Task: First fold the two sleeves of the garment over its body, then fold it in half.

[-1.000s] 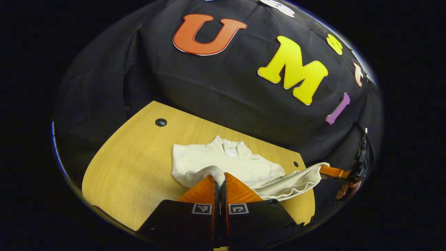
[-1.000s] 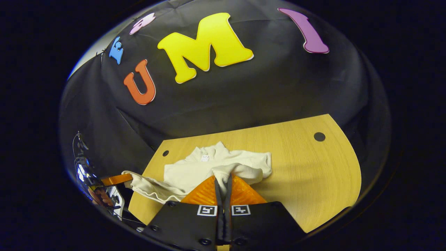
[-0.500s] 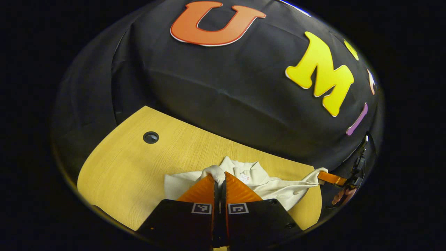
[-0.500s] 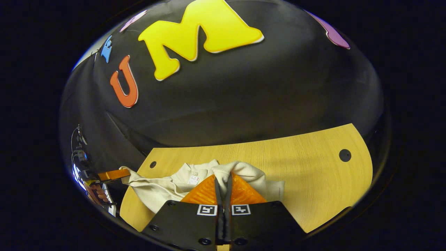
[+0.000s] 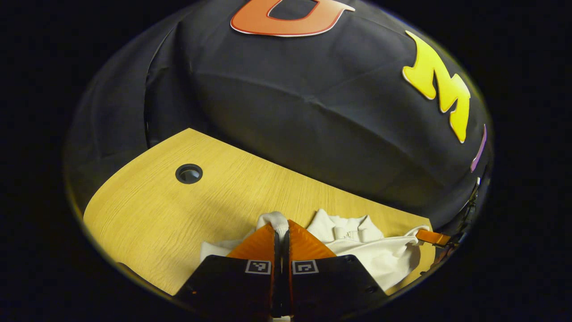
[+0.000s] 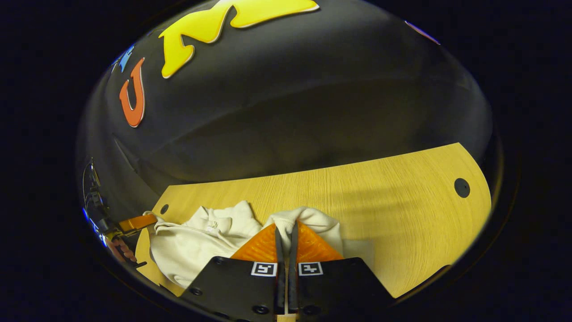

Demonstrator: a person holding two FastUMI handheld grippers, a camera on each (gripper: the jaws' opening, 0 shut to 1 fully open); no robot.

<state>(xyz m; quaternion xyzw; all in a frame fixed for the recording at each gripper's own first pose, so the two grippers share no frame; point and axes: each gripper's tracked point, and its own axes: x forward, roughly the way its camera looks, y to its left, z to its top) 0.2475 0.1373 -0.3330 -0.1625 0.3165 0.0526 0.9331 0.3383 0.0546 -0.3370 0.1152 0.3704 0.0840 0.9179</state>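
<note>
A cream garment (image 5: pixel 371 250) lies bunched on the wooden table (image 5: pixel 178 210), its collar toward the far wall. My left gripper (image 5: pixel 280 228) is shut on a fold of its edge, which bulges above the fingertips. In the right gripper view the garment (image 6: pixel 201 246) spreads to the left, and my right gripper (image 6: pixel 286 229) is shut on another fold of its edge. The right gripper (image 5: pixel 431 238) also appears far right in the left gripper view, pinching the cloth. At the far left of the right gripper view, the left gripper (image 6: pixel 136 222) pinches the other corner, with a hand behind it.
The table has a round cable hole at its far left (image 5: pixel 188 173) and another at its far right (image 6: pixel 461 188), plus a small hole (image 6: pixel 164 209) near the garment. The black cloth wall rises close behind the table's far edge.
Both grippers have carried the held edge of the garment forward toward the collar. The cloth has doubled over and covers less of the table. Both stayed shut.
</note>
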